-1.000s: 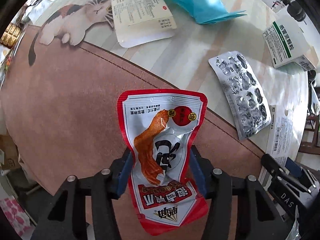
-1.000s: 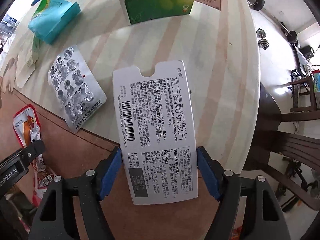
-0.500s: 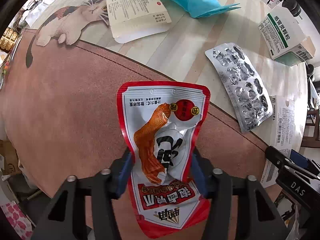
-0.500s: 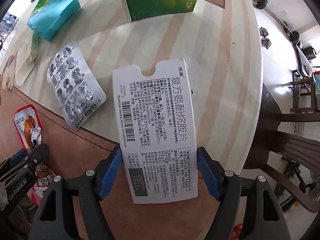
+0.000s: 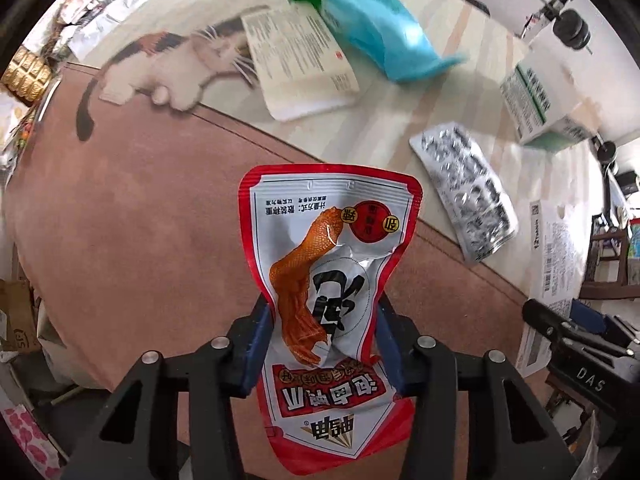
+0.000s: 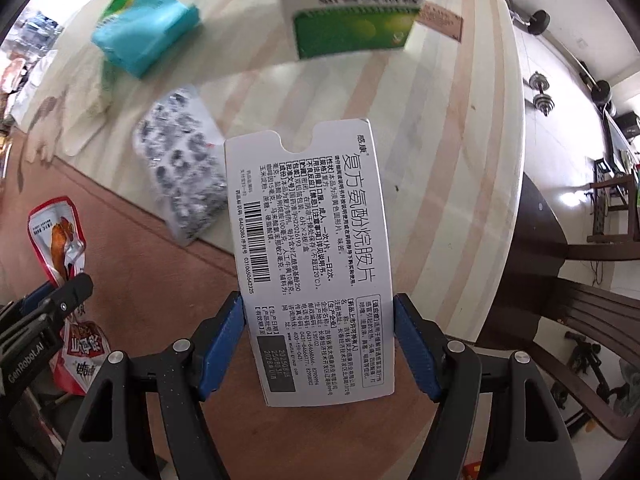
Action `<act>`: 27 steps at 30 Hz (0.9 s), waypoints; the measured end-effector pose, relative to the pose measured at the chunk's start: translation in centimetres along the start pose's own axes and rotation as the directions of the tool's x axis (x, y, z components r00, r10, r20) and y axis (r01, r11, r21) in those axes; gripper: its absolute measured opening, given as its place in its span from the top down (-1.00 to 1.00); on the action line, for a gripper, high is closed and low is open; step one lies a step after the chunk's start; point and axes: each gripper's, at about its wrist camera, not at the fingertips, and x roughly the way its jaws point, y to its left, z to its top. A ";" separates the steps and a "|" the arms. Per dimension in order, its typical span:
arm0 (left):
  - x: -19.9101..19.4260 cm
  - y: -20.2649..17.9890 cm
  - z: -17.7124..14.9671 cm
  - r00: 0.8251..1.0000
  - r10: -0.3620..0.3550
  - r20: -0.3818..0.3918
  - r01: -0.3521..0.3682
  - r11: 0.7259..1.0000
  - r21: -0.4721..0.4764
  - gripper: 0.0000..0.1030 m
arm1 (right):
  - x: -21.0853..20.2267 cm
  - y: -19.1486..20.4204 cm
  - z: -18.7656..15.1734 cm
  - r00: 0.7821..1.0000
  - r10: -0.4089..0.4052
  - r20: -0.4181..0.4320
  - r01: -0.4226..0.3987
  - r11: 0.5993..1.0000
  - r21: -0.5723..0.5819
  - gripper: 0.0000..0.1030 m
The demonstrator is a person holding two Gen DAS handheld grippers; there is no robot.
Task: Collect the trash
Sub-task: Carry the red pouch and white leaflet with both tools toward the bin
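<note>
The desk [image 5: 120, 208] has a cover with a brown part and a pale striped part, and a cat picture is drawn on it. Behind the desk is a room with dark wooden chairs and some dumbbells on the floor.

Two bits of trash are already picked up. The left tongs [image 5: 320, 336] are pinching a red and white snack wrapper [image 5: 328, 264] around its middle, so it crumples there, and it is held up off the desk. The right tongs [image 6: 320, 340] are squeezed onto a flat white medicine card [image 6: 312, 256] with a barcode, and that is up in the air too.

More trash is left on the desk. I will use the silver pill sheet [image 5: 464, 192] as my marker. It lies on the pale part, close to where the brown part starts. The green and white medicine box [image 5: 540, 108] stands past the sheet, toward the far edge of the desk. The blue packet [image 5: 376, 40] is farther back and to the left of the sheet, and it rests partly on a flat white box [image 5: 304, 64] with small print. That white box touches the cat's face.

So the job looks about one third done, I think (two things held, four still lying there). No trash bin shows in either view, so I cannot tell where the held things will go.
</note>
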 end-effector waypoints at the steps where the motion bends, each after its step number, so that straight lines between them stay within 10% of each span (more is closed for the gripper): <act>1: -0.7 0.3 -0.1 1.000 -0.007 0.014 0.007 1.000 -0.004 0.13 | -0.4 0.2 -0.2 1.000 0.003 0.007 -0.003 1.000 -0.004 -0.46; 18: -12.5 13.5 -11.1 0.963 -0.073 0.261 0.105 0.988 -0.113 0.13 | -9.5 13.2 -10.9 0.980 0.126 0.152 -0.099 0.980 -0.172 -0.46; 27: -7.3 27.5 -25.5 0.986 -0.087 0.139 0.127 0.943 -0.308 0.13 | -5.4 25.5 -24.5 0.977 0.212 0.025 -0.193 0.930 -0.314 -0.46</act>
